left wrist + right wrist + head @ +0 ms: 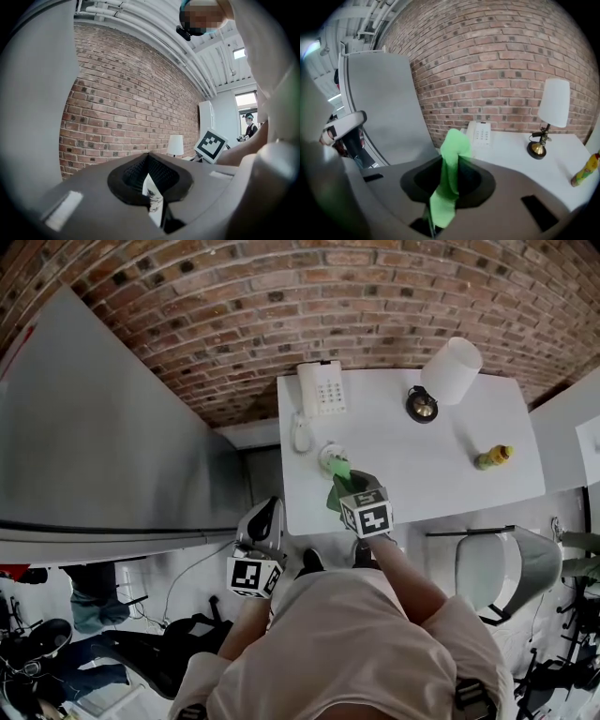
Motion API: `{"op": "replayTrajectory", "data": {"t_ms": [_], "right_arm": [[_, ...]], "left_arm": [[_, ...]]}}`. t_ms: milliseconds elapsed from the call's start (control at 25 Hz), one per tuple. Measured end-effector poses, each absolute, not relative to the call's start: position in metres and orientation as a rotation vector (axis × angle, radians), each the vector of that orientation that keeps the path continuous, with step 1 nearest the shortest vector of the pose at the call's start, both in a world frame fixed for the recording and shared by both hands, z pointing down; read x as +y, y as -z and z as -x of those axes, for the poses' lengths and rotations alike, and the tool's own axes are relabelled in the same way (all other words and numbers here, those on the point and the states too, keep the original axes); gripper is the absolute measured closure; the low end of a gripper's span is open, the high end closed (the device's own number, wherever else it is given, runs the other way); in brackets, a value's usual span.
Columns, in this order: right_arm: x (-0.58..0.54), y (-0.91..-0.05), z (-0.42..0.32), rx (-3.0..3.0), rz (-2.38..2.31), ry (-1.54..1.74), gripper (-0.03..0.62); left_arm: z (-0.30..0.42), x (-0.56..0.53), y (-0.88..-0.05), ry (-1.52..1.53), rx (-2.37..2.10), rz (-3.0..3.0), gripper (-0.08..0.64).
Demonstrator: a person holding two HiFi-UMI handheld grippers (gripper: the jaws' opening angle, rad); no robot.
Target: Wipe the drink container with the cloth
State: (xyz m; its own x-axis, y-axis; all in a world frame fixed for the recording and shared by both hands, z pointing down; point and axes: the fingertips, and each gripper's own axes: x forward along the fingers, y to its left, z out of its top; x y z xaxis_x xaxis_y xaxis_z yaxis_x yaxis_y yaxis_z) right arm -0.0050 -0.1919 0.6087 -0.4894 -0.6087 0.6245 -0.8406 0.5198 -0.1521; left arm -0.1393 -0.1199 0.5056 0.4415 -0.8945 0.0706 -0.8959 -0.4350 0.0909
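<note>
My right gripper (343,489) (450,180) is shut on a bright green cloth (338,478) (452,157), which sticks up out of the jaws over the near left part of the white table (412,479). A small round white object (329,456) sits just beyond the cloth. The drink container, a small yellow bottle with a green base (494,457) (586,170), lies far to the right on the table, well away from both grippers. My left gripper (266,514) (149,180) is shut and hangs off the table's left edge; a thin white strip shows in its seam.
A white desk phone (321,388) (479,131) stands at the table's back left. A lamp with a white shade (450,371) (553,108) stands at the back. Behind runs a brick wall (281,296), with a grey panel (103,446) to the left and a chair (506,563) at the right.
</note>
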Motion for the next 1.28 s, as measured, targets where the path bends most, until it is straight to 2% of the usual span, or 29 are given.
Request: {"op": "replayTrajectory", "data": {"t_ms": [280, 520, 1280], "right_arm": [[-0.21, -0.621, -0.024, -2.133, -1.17, -0.562, 0.526], [-0.217, -0.646, -0.012, -2.083, -1.07, -0.603, 0.526], [-0.219, -0.643, 0.003, -2.096, -1.036, -0.714, 0.526]], "left_arm": [[0.131, -0.118, -0.506, -0.029, -1.593, -2.57, 0.551], [0.132, -0.117, -0.507, -0.027, -1.615, -2.542, 0.551], [0.134, -0.115, -0.511, -0.022, -1.595, -2.54, 0.551]]}}
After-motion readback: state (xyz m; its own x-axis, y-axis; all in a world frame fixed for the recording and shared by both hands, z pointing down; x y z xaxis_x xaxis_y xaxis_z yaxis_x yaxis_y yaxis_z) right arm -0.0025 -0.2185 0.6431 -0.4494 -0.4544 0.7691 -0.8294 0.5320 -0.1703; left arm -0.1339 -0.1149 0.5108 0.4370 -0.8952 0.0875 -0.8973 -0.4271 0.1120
